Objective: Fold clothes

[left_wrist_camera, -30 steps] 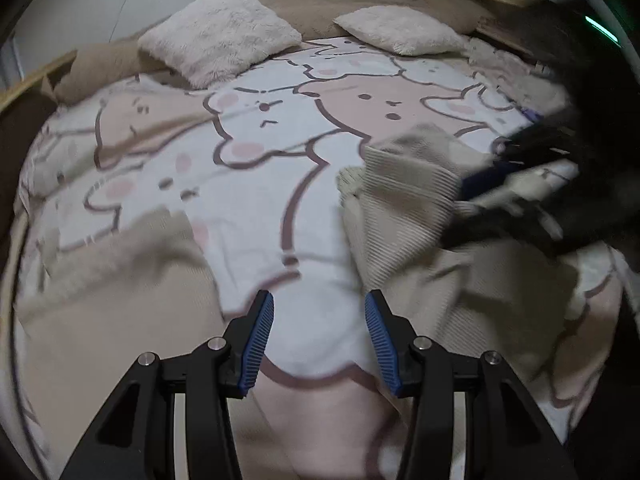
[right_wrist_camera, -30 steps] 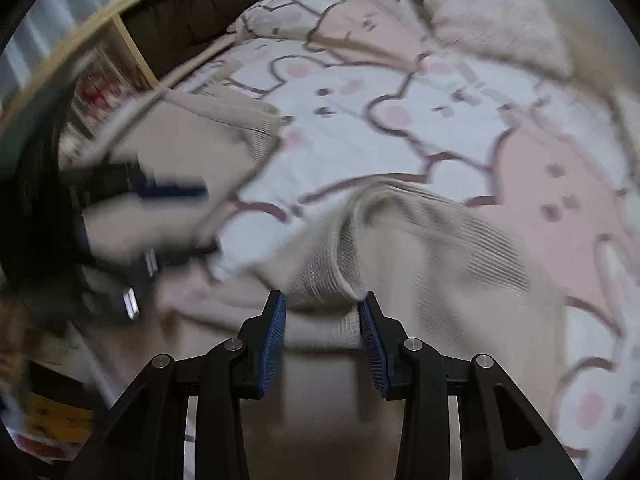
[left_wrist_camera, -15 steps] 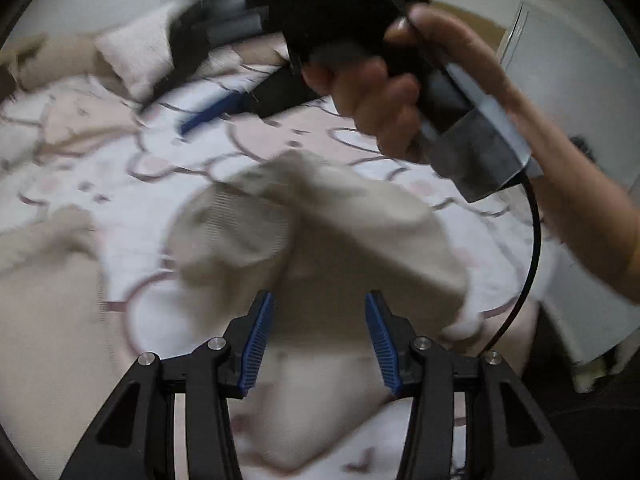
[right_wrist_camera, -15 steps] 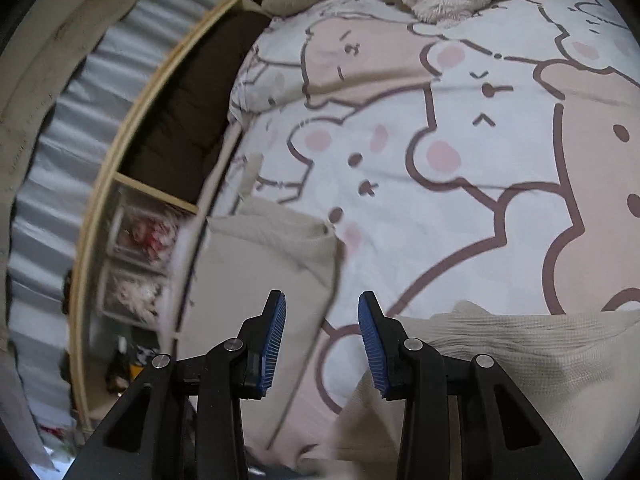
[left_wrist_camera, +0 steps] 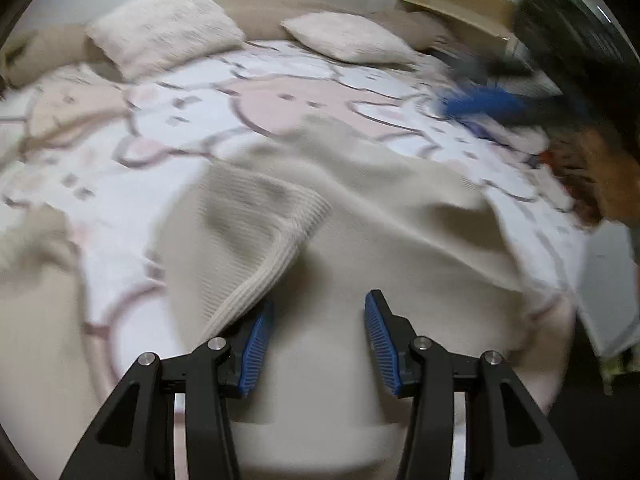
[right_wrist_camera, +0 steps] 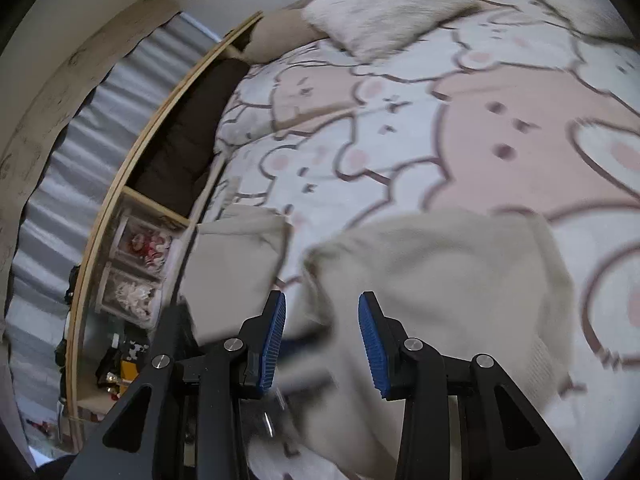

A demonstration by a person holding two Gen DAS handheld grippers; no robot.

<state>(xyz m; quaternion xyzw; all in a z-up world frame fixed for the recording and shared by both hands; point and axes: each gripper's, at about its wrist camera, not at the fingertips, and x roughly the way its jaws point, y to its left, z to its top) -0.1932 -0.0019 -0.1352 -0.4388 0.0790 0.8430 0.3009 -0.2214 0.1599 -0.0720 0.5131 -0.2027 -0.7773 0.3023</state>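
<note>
A cream ribbed knit garment (left_wrist_camera: 360,216) lies rumpled on the cartoon-print bedsheet (left_wrist_camera: 248,92), with one ribbed edge folded over at its left. My left gripper (left_wrist_camera: 318,340) hangs open just above its near part, and the ribbed edge drapes by the left finger. In the right wrist view the same garment (right_wrist_camera: 440,280) lies under my open right gripper (right_wrist_camera: 322,340). The right gripper (left_wrist_camera: 484,106) shows blurred at the far right of the left wrist view. A second beige folded cloth (right_wrist_camera: 236,264) rests near the bed's left edge.
Two fluffy pillows (left_wrist_camera: 168,28) (left_wrist_camera: 348,38) lie at the head of the bed. A wooden shelf (right_wrist_camera: 132,240) with clear boxes runs along the bed's left side, beside a grey curtain (right_wrist_camera: 52,184). More beige cloth (left_wrist_camera: 36,320) lies at the near left.
The left view has swung back toward the bed head, and the right hand no longer fills it. The right gripper has dropped over the cream garment. Both stay open.
</note>
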